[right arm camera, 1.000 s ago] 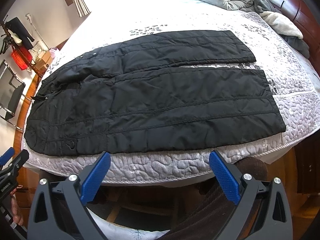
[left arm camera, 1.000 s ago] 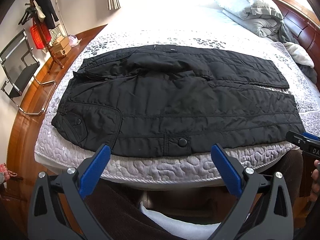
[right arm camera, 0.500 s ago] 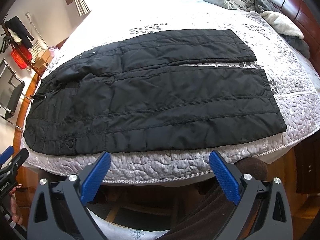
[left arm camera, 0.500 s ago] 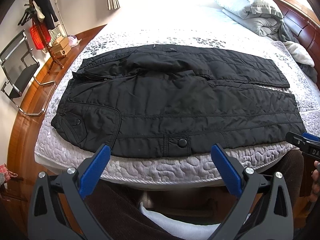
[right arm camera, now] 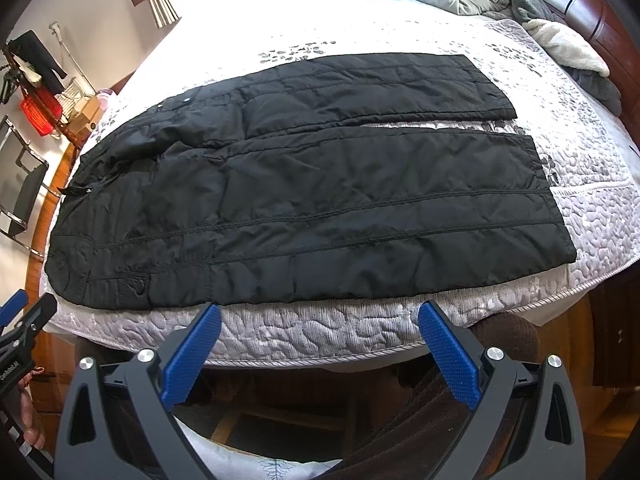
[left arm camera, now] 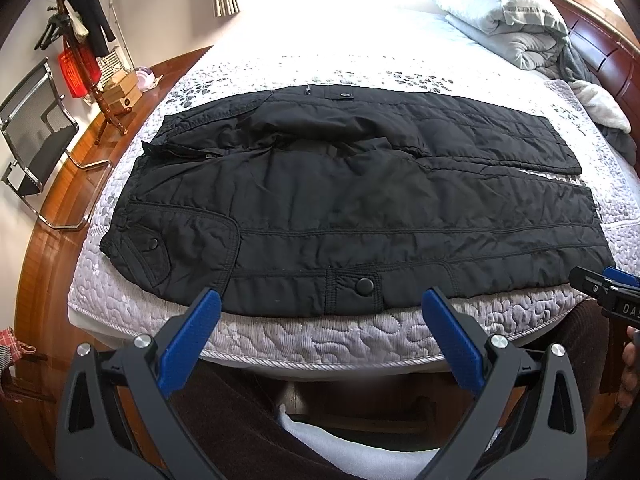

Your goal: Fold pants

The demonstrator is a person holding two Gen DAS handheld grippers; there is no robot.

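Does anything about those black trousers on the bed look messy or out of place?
Mostly tidy. The black quilted pants lie flat on the grey quilted bedspread, but the fabric near the crotch is bunched and rumpled.

The pants (left arm camera: 352, 208) lie flat across the bed (left arm camera: 320, 340) near its front edge, waistband to the left and legs running right. Bedding (left arm camera: 500, 28) is heaped at the bed's far right corner. A chair (left arm camera: 36, 136) and coat rack (left arm camera: 76, 52) stand left of the bed.
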